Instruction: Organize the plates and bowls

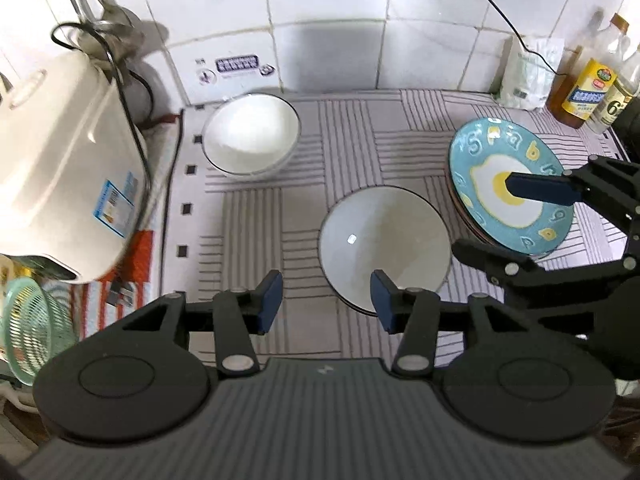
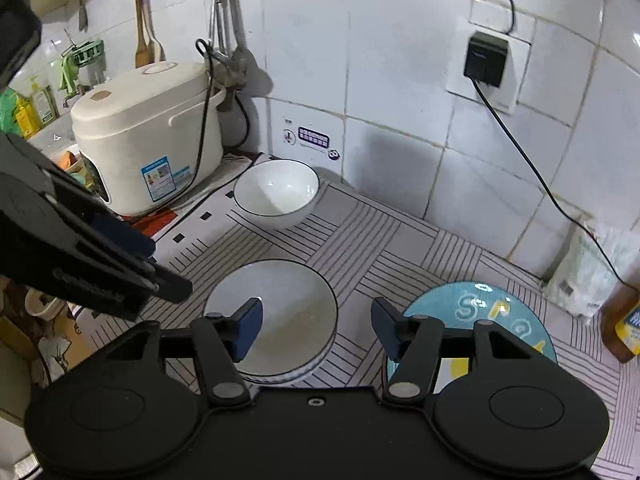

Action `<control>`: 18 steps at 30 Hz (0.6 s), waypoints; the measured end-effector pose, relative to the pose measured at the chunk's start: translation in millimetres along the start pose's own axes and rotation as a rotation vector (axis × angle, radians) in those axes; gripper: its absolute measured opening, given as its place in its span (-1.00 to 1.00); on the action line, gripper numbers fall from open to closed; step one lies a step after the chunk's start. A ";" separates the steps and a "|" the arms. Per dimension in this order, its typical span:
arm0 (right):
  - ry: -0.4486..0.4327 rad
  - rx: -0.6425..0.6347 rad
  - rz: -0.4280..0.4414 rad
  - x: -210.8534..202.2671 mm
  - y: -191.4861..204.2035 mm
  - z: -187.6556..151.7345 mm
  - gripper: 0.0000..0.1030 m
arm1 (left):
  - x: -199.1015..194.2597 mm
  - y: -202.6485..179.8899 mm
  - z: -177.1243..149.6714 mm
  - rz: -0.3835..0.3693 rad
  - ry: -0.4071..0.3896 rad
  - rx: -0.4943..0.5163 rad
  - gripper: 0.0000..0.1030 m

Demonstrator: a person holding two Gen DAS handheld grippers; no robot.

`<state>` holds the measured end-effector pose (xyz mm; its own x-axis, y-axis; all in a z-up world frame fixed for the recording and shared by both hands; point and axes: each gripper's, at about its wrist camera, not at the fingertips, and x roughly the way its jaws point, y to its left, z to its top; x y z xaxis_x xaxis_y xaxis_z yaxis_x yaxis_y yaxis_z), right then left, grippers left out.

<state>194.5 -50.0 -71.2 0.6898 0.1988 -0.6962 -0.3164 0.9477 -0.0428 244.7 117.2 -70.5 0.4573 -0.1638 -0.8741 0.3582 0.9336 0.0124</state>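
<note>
With both our left gripper (image 1: 326,300) and right gripper (image 2: 316,330) parted and empty, the blue egg-patterned ceramic plate (image 1: 510,188) tops its stack below the right gripper, while the deep white ceramic bowl (image 1: 251,137) ahead awaits stacking.

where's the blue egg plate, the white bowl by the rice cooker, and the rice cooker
blue egg plate (image 1: 480,148), left wrist view, upper rim
white bowl (image 2: 276,194), right wrist view, inner base
rice cooker (image 2: 148,120), right wrist view, front body

a turquoise plate (image 1: 516,196) with a fried-egg motif, white bowls (image 1: 251,136), a grey line-patterned mat (image 1: 348,140).
</note>
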 end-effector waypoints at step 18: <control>0.038 -0.206 0.025 46.2 21.5 41.5 0.38 | 33.4 39.7 30.7 0.054 -0.020 -0.064 0.79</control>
<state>246.6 -10.1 -74.5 0.6561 0.2079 -0.7254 -0.4620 0.8708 -0.1683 299.2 139.0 -84.3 0.4913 -0.1187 -0.8629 0.2799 0.9596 0.0274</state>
